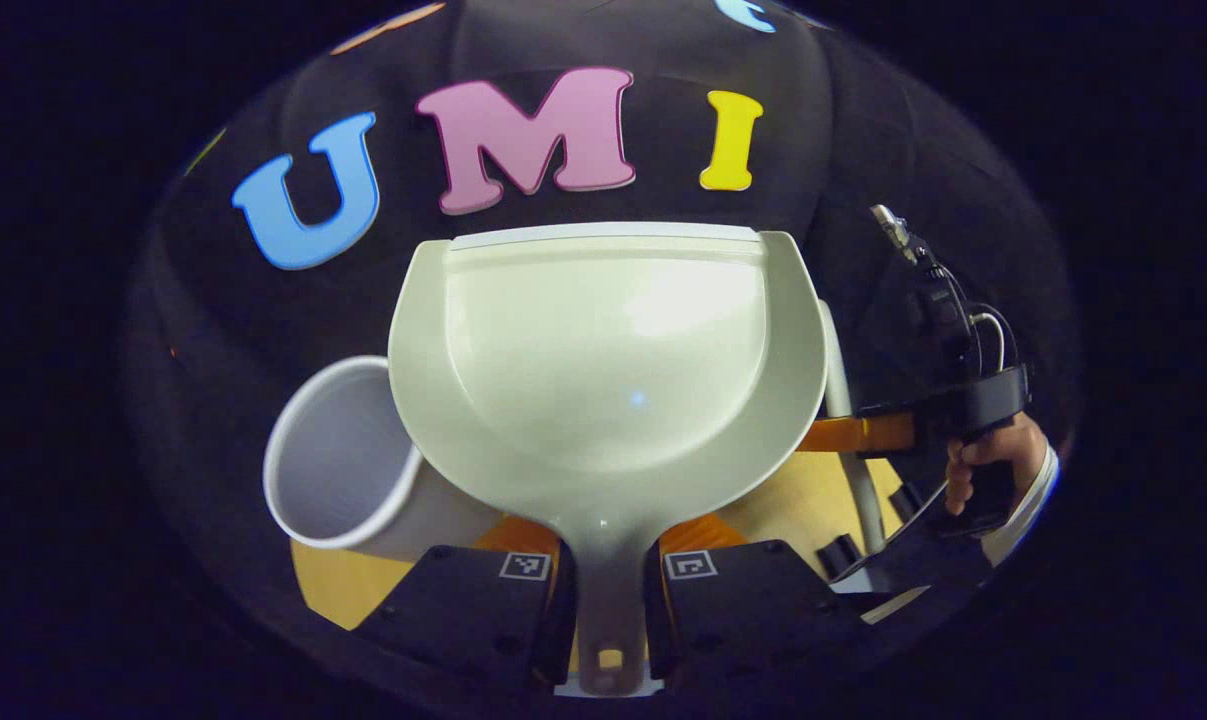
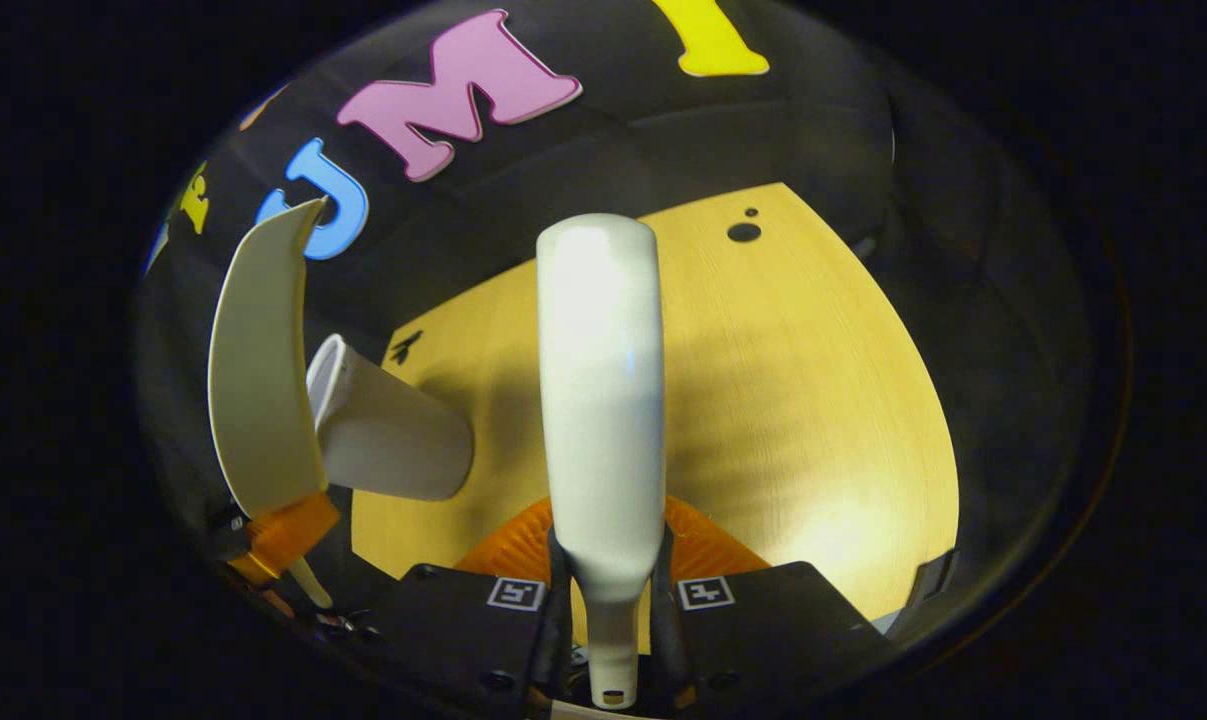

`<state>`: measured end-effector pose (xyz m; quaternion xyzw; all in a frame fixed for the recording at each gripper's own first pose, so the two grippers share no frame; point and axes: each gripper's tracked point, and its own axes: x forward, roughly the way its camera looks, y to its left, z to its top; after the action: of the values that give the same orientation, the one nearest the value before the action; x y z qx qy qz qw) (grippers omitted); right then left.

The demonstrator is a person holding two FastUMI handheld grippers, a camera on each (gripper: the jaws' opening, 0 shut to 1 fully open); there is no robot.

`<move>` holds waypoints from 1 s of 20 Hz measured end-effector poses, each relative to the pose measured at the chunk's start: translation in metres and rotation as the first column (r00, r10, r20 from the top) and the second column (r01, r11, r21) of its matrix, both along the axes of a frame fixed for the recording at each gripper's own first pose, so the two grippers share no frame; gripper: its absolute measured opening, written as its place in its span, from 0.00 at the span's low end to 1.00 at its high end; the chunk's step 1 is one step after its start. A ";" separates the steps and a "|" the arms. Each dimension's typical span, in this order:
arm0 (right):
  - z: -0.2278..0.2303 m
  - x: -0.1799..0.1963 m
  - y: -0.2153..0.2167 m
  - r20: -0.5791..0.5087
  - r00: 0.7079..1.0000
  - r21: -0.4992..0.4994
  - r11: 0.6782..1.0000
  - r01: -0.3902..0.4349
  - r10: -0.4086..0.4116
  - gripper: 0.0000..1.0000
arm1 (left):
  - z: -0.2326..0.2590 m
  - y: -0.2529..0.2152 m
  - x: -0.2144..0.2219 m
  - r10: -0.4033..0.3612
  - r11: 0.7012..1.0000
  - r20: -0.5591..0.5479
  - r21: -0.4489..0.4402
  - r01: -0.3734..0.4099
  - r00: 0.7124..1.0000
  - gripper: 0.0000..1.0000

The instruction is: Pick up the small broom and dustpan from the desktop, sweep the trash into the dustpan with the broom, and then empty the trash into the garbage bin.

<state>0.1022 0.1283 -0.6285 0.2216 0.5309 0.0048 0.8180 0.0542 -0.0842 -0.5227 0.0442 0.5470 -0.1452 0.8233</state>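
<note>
In the left gripper view, a white, ribbed plastic garbage bin (image 1: 348, 465) with its open mouth showing stands at the left on the light wooden desktop (image 1: 333, 590), just beside and partly behind the pale cream plastic dustpan (image 1: 603, 360). The left gripper (image 1: 608, 610) pinches the dustpan's narrow handle between both fingers, the pan's hollow facing the camera and its flat lip uppermost. Farther right, a hand (image 1: 988, 465) with a white cuff holds the other gripper. In the right gripper view, the dustpan (image 2: 258, 370) shows edge-on at the left, raised above the desktop (image 2: 813, 400), with the bin (image 2: 383, 425) touching or just behind it. At the centre, the right gripper (image 2: 608, 620) clamps the neck of the small white plastic broom (image 2: 601, 400), orange bristles (image 2: 708, 550) fanning beneath.
</note>
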 end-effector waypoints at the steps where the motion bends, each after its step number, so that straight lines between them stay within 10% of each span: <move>1: -0.015 -0.009 0.004 -0.045 0.999 -0.015 1.000 -0.015 0.014 0.34 | -0.023 -0.001 -0.014 0.020 1.000 -0.062 0.012 -0.019 0.998 0.25; 6: -0.080 -0.040 0.025 -0.208 0.977 -0.053 0.996 -0.068 0.055 0.34 | -0.118 0.010 -0.048 0.051 0.990 -0.242 0.140 -0.018 0.969 0.25; 16: -0.150 -0.062 0.027 -0.384 0.920 -0.174 0.972 -0.156 0.079 0.35 | -0.132 0.008 -0.039 0.239 0.970 -0.439 0.142 -0.196 0.866 0.25; 20: -0.164 -0.072 0.028 -0.451 0.888 -0.186 0.963 -0.193 0.091 0.31 | -0.131 0.012 -0.036 0.199 0.970 -0.436 0.213 -0.115 0.878 0.26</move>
<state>0.0302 0.1559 -0.7923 0.0830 0.7133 -0.0452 0.6944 0.0180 -0.0723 -0.6535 0.0389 0.7367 -0.0339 0.6742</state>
